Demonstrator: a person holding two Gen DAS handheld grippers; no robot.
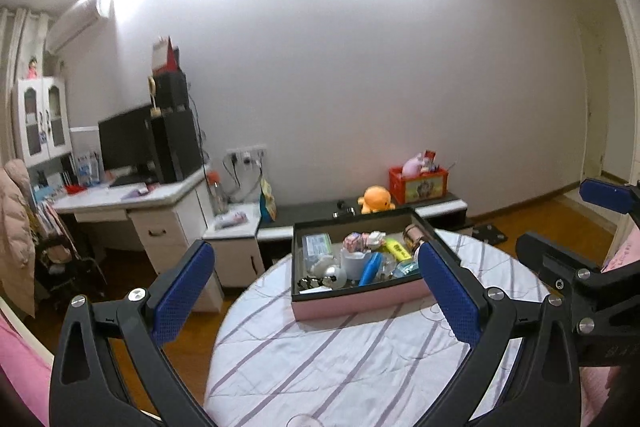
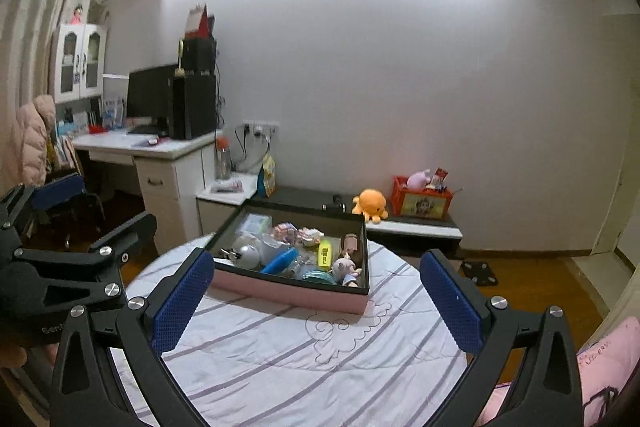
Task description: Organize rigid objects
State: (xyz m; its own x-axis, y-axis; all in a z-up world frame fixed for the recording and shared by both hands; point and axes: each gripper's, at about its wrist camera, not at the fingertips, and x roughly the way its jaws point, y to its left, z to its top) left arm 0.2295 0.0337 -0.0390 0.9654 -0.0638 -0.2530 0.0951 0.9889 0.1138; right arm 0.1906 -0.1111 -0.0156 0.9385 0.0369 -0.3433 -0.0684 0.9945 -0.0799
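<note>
Both grippers hang above the near edge of the round table [image 2: 304, 359], striped cloth on top, pointing slightly down toward the box. Left gripper [image 1: 316, 291]: fingers spread wide, nothing between them, blue pads [image 1: 182, 291] clear of everything. Right gripper [image 2: 318, 297]: fingers also fully apart, empty, cloth visible in the gap. Each view catches the other tool at its edge: the left view has the right gripper at far right, the right view has the left gripper at far left. The pink box [image 2: 292, 293] sits mid-table past the fingertips, black inside, already loaded with small things. Left view shows a blue case [image 1: 370, 269], white cup [image 1: 354, 261], yellow bottle [image 1: 396, 249] and a clear packet [image 1: 316, 245] at the far left corner. Only the right view shows the small doll [image 2: 347, 269] in the near right corner of the box; in the left view that corner is hidden behind the right finger. Beyond the table: low dark bench [image 2: 320, 197] against the wall with an orange plush octopus [image 2: 370, 205] and a red crate [image 2: 422, 201]. Further left, a white desk [image 1: 132, 201] with a monitor [image 1: 124, 143]. A black floor scale [image 2: 480, 273] shows clearly in the right view, half cut off in the left.
</note>
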